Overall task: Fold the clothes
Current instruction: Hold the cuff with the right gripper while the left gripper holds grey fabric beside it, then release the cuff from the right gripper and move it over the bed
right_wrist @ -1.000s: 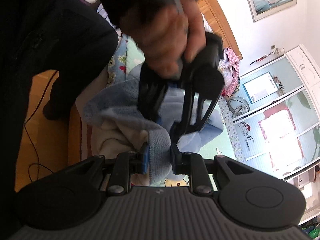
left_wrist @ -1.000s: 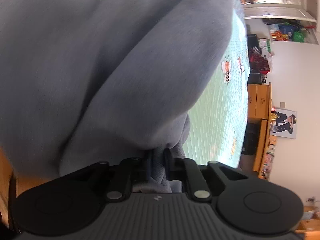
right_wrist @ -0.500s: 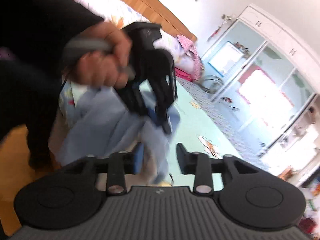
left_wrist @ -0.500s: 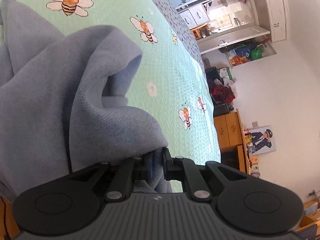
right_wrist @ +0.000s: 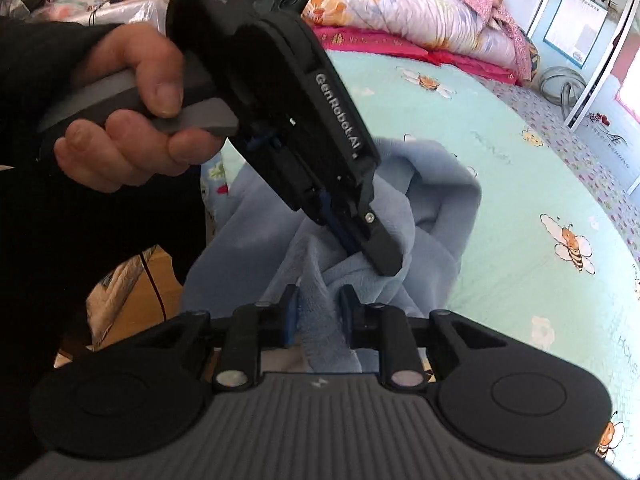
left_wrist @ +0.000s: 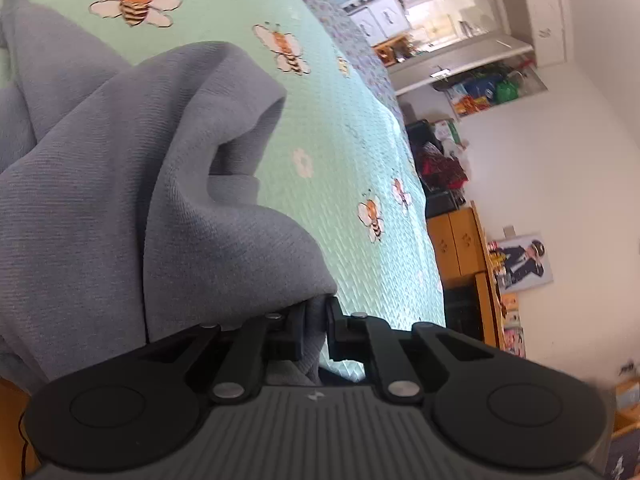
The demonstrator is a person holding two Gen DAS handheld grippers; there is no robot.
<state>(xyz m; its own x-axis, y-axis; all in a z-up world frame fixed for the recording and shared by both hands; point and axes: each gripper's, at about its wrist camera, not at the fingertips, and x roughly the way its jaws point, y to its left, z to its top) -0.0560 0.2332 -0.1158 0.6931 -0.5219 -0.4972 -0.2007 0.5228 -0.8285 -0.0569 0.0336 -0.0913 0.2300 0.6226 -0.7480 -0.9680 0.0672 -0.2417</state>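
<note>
— What do we have in the left gripper [left_wrist: 316, 330]?
— We see its jaws nearly together, pinching a fold of the soft grey-blue knit garment [left_wrist: 132, 200]. In the right wrist view the same left gripper [right_wrist: 372, 258] shows from the side, its black fingertips buried in the bunched cloth, with the person's left hand [right_wrist: 132, 120] wrapped around the grey handle and a black sleeve [right_wrist: 48, 60] behind it.
— And the right gripper [right_wrist: 318, 314]?
— Its jaws are closing, and a ribbed edge of the light blue garment [right_wrist: 440, 200] sits between the blue-lined pads, which press on it from both sides.
— Where does the garment lie?
— We find it lifted at the near edge of the bed — gathered into thick folds between the two grippers, which stand just beside each other. The far part of the cloth drapes down onto the mint-green quilted bedspread printed with bees [right_wrist: 520, 168].
— Anything else around?
— Beyond the spread we see rolled floral bedding [right_wrist: 400, 4] against a wooden headboard. In the left wrist view — an orange wooden cabinet [left_wrist: 456, 244] stands past the bed's far side, by the white wall.
</note>
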